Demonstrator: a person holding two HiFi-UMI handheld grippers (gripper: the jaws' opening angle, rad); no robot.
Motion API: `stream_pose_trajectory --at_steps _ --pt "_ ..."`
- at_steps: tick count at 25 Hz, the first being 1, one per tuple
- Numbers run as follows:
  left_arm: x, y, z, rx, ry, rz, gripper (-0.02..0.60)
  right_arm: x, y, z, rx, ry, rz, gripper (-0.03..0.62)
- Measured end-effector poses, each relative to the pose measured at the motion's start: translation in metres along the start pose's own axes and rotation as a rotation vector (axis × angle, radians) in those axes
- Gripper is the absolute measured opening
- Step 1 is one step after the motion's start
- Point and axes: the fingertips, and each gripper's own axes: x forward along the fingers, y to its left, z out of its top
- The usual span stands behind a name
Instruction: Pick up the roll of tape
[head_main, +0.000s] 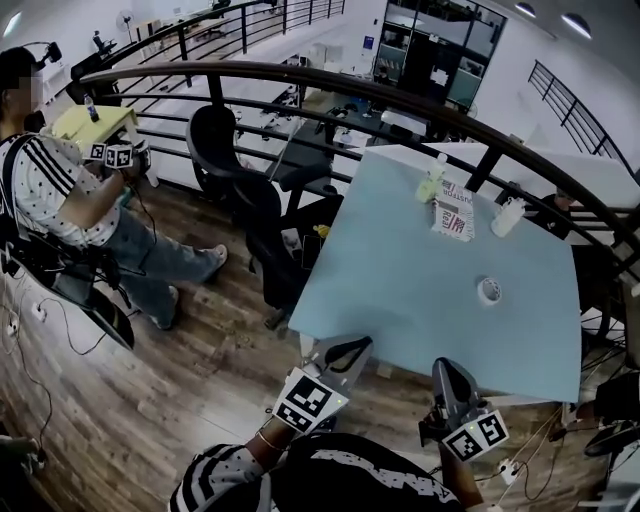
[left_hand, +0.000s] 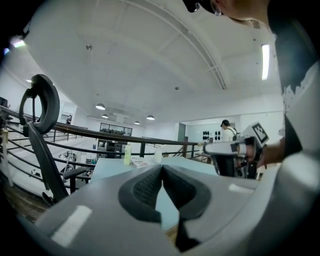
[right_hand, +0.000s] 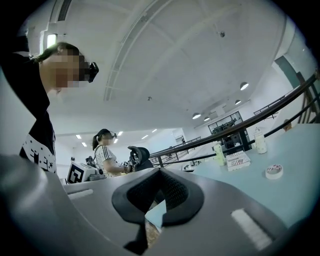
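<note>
The roll of tape (head_main: 489, 290) is a small white ring lying flat on the light blue table (head_main: 400, 290), toward its right side. It also shows low at the right in the right gripper view, as the tape (right_hand: 273, 171). My left gripper (head_main: 350, 347) and right gripper (head_main: 449, 370) hover at the table's near edge, both well short of the tape. The left gripper (left_hand: 162, 168) has its pads meeting with nothing between them. The right gripper (right_hand: 160, 172) is shut and empty too. The left gripper view does not show the tape.
At the table's far end stand a green bottle (head_main: 432, 180), a printed box (head_main: 453, 216) and a white bottle (head_main: 508, 215). Black office chairs (head_main: 262, 215) stand left of the table before a curved railing (head_main: 300, 78). A person (head_main: 60, 190) sits at far left with grippers.
</note>
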Motion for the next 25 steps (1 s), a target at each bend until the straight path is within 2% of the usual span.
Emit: stream_pose_trajectory --at_steps 6,16,19,25 --pt "0.006 0.014 0.006 0.006 -0.01 -0.003 0.0 0.009 -0.007 0.0 0.003 -0.008 -0.017 -0.003" --pt "0.018 -0.001 -0.001 0.007 0.018 -0.045 0.0 -0.004 -0.024 -0.004 0.007 -0.006 -0.063 -0.003" --pt "0.018 0.002 0.002 0.009 0.013 -0.016 0.0 0.0 -0.033 -0.002 0.003 -0.001 -0.045 -0.003" --pt "0.026 0.015 0.012 0.021 0.018 0.097 0.0 0.025 -0.059 0.014 -0.006 -0.008 0.041 -0.002"
